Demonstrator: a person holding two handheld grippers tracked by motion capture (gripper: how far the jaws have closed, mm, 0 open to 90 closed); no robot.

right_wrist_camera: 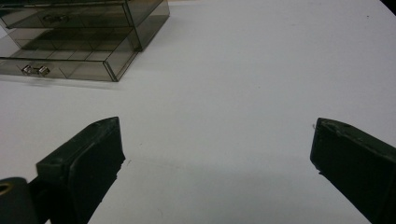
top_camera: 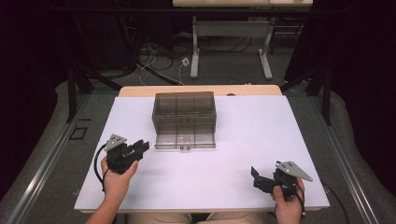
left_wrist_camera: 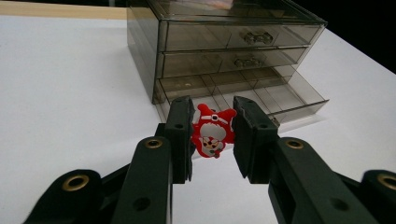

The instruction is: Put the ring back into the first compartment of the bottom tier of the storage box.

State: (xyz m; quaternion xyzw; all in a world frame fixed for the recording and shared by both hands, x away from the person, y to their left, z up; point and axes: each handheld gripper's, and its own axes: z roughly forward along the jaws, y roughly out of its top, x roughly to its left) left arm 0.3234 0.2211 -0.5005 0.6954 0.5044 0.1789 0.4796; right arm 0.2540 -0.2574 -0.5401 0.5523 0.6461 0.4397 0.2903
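A flat red Santa figure (left_wrist_camera: 212,133) is clamped upside down between the pads of my left gripper (left_wrist_camera: 213,112), which is shut on it. That gripper (top_camera: 144,145) hovers above the white table, just left of a smoky clear three-drawer box (top_camera: 184,119) and pointing toward it. The box's bottom drawer (left_wrist_camera: 280,98) is pulled out and its divided compartments look empty; the two upper drawers are pushed in. My right gripper (top_camera: 254,176) rests near the front right of the table, jaws wide open with nothing between them (right_wrist_camera: 217,128). The open drawer (right_wrist_camera: 70,67) lies far off to its left.
The white table top (top_camera: 261,135) spreads wide around the box. A wooden strip (top_camera: 140,91) runs along its far edge. Beyond it stand a desk frame (top_camera: 196,51) and loose cables on the floor.
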